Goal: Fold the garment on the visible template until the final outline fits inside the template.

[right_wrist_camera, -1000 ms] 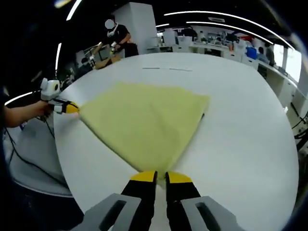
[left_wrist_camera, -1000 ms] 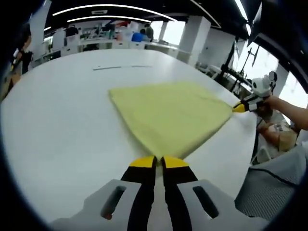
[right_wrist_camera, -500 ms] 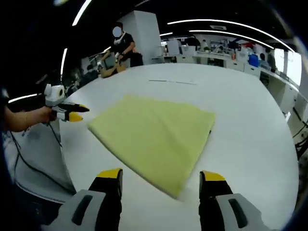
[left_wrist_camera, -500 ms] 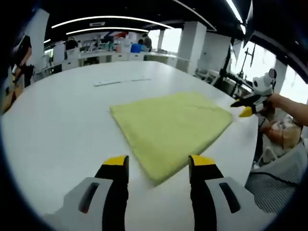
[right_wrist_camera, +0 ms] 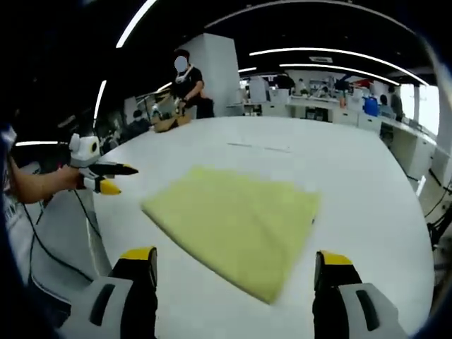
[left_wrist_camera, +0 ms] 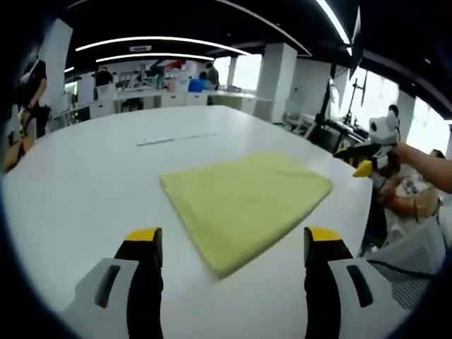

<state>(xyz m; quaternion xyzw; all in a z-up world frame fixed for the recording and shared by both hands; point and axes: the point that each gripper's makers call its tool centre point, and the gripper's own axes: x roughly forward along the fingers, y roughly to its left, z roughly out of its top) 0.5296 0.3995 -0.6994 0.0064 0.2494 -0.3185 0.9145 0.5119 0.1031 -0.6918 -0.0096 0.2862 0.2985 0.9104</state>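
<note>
- Both released: left hand-held gripper [left_wrist_camera: 229, 244] and right hand-held gripper [right_wrist_camera: 235, 261] spread wide, clear of folded yellow garment [left_wrist_camera: 244, 199].
- White table [left_wrist_camera: 78, 169] carrying thin strip [left_wrist_camera: 175, 138] beyond garment; person [right_wrist_camera: 189, 86] standing behind.

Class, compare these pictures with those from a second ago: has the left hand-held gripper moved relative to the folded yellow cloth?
Yes. The left hand-held gripper, earlier shut on a corner of the folded yellow cloth, has opened and backed away from it; the cloth lies flat on the white table.

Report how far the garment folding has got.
Done: the yellow garment lies folded flat on the white table. In hand: nothing; the left gripper and right gripper are open, off the cloth. Left: checking the fit; I can't make out a template outline.
</note>
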